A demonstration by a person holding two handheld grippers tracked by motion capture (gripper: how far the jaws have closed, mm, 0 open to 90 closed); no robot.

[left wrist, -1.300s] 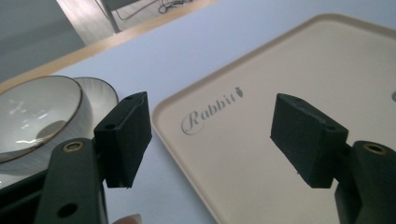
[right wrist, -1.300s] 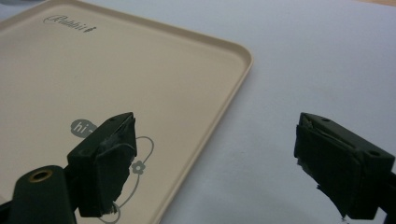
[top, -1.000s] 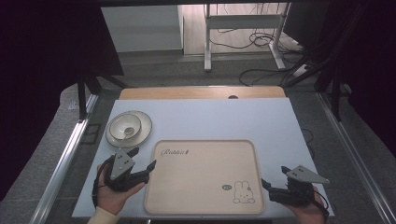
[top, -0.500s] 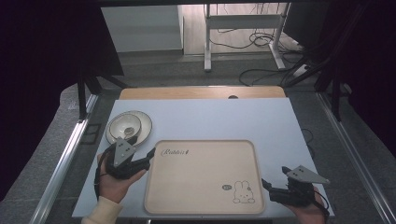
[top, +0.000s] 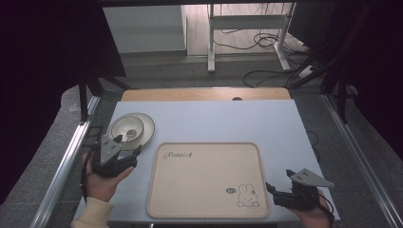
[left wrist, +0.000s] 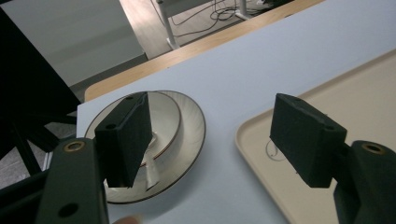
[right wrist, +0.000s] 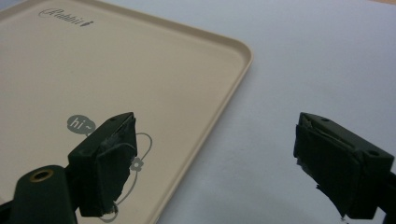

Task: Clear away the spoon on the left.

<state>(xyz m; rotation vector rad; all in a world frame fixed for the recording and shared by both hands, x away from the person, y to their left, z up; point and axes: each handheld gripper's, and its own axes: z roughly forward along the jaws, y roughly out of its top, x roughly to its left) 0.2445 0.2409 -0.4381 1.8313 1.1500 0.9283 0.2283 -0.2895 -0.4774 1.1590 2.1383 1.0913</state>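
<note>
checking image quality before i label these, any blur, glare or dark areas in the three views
High view: sharp and evenly lit on the table, both sides beyond it nearly black. Left gripper view: plate in focus, the near jaws slightly soft, no glare. Right gripper view: tray print readable, jaws dark and soft-edged.

Table evenly lit, surroundings dark; near jaws blurred.

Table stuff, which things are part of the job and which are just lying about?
In the job:
- plate
- bowl sitting on the plate
- left hand-held gripper, open, reaching for them

Lying about:
- beige rabbit tray
- right hand-held gripper, open, idle at the tray's corner
</note>
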